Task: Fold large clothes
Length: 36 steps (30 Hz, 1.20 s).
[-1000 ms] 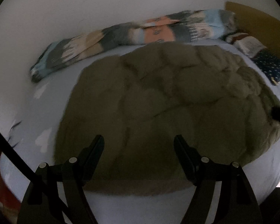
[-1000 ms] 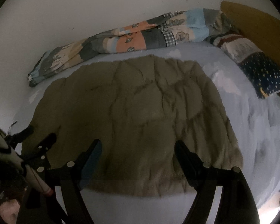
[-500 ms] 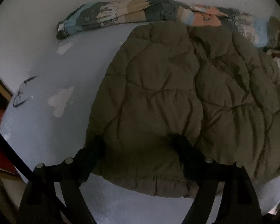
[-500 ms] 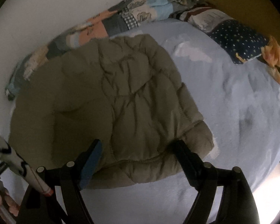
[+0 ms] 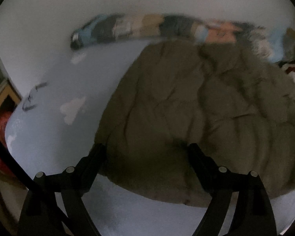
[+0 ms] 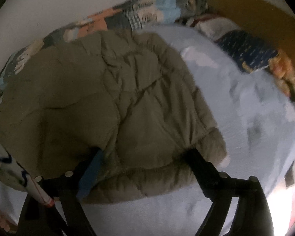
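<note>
Both grippers have dropped closer to the olive jacket (image 6: 112,98) than a second ago; left gripper (image 5: 147,153) jaws just widened, right gripper (image 6: 145,155) jaws open, straddling its hem ungripped

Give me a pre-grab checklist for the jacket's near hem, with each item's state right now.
1. Jacket lies flat on the bed: ok.
2. Left gripper open over the hem; its jaws have just been opening: ok.
3. Right gripper open over the hem: ok.
4. Fingers touching fabric: cannot tell.
5. Nothing lying on the jacket: ok.
6. Quilt clear of the far edge: not ok, they meet.
</note>
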Each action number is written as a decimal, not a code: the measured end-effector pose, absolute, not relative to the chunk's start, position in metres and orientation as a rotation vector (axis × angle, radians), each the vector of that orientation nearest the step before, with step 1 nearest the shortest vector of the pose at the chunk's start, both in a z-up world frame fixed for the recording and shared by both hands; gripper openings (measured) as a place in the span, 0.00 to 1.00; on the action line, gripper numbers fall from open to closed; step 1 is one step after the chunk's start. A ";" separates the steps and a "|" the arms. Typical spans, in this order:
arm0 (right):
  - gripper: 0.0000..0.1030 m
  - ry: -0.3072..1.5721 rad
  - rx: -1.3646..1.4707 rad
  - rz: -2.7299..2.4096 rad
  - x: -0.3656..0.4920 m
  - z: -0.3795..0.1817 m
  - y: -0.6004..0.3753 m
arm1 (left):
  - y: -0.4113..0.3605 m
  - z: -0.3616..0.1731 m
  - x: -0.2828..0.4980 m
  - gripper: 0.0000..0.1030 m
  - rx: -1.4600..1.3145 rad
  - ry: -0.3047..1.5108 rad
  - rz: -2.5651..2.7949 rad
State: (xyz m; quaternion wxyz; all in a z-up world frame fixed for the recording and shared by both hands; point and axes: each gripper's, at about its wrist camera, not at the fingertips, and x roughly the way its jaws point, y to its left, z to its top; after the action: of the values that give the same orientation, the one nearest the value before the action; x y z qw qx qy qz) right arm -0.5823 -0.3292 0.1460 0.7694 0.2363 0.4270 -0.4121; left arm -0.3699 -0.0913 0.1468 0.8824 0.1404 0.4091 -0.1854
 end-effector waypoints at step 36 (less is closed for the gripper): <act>0.79 0.801 0.551 -0.758 -0.585 0.159 -0.266 | -0.091 0.121 -0.436 0.93 0.327 0.937 -0.487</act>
State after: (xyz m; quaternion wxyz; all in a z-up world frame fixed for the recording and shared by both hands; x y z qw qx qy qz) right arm -0.5848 -0.2664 0.1594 0.8159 0.2583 0.3757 -0.3555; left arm -0.4361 -0.0910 0.1205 0.8512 0.1552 0.4448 -0.2313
